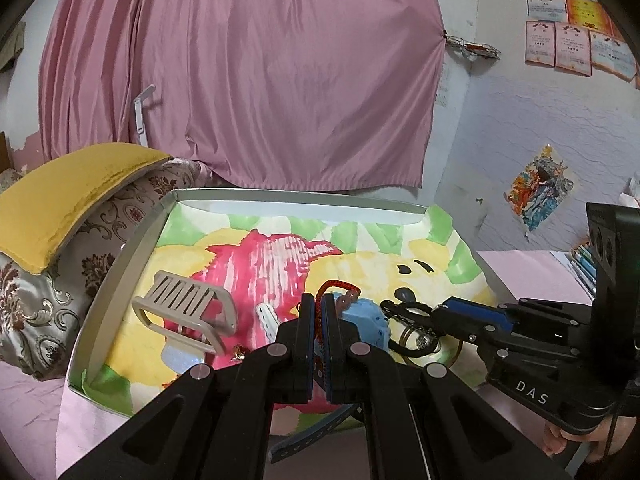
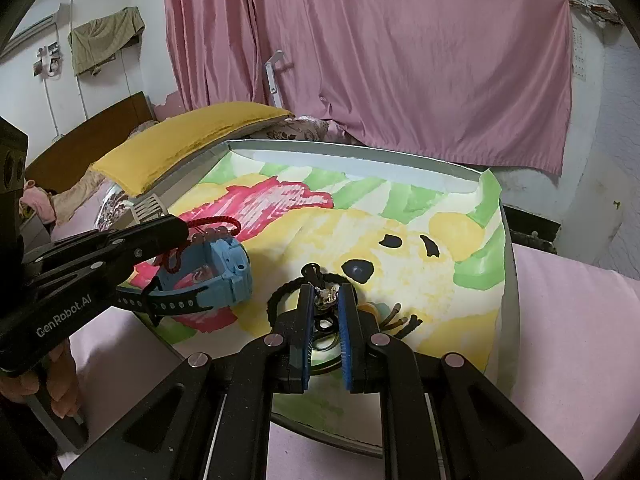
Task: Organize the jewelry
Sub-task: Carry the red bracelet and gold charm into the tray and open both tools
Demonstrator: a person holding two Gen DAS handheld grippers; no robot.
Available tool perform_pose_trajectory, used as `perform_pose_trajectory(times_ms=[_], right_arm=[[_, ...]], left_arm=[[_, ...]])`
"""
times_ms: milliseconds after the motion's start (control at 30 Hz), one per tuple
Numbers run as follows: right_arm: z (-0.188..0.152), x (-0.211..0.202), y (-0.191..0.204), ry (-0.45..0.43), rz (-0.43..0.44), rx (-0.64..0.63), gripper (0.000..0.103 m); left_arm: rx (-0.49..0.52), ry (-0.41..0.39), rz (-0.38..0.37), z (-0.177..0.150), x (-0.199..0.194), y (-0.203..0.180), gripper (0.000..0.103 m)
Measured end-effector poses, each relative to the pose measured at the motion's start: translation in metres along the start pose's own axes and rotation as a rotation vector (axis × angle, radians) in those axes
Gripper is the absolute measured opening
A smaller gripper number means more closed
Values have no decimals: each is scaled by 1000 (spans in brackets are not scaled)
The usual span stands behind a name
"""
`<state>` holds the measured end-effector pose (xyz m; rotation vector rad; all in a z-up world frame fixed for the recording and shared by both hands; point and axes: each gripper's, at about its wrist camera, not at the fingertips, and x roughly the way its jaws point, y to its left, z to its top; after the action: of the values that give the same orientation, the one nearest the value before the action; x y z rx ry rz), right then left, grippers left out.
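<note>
Just braided red cord [image 1: 319,312], boxy blue plastic watch [image 2: 224,276]

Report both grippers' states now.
Left gripper: shut on the red cord tied to the blue watch.
Right gripper: shut on a small charm.

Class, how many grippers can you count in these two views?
2. The left gripper is shut on a red cord above the blue watch; the right gripper grips a small charm.
</note>
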<state>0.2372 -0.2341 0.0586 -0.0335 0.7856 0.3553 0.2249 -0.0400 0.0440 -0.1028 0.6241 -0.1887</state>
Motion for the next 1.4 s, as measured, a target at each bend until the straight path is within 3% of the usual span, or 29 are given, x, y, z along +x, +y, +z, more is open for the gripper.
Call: perform_pose_trajectory(times_ms=[600, 733, 933, 1100, 1400], right_arm=[[-2, -3, -4, -14, -10, 23, 13], [-2, -6, -5, -29, -20, 32, 25], [-3, -10, -6, -57, -34, 34, 29], [-3, -17, -9, -95, -57, 38, 41], [-3, -29, -11, -154, -98, 32, 55]], left_arm=[[-35, 12, -15, -1, 4, 5, 7], [-41, 4, -11, -2, 2, 6, 9], [-50, -16, -11, -1, -1, 7, 21], [-56, -42, -2, -1, -6, 9, 26], [-73, -105, 29, 0, -19, 14, 59]])
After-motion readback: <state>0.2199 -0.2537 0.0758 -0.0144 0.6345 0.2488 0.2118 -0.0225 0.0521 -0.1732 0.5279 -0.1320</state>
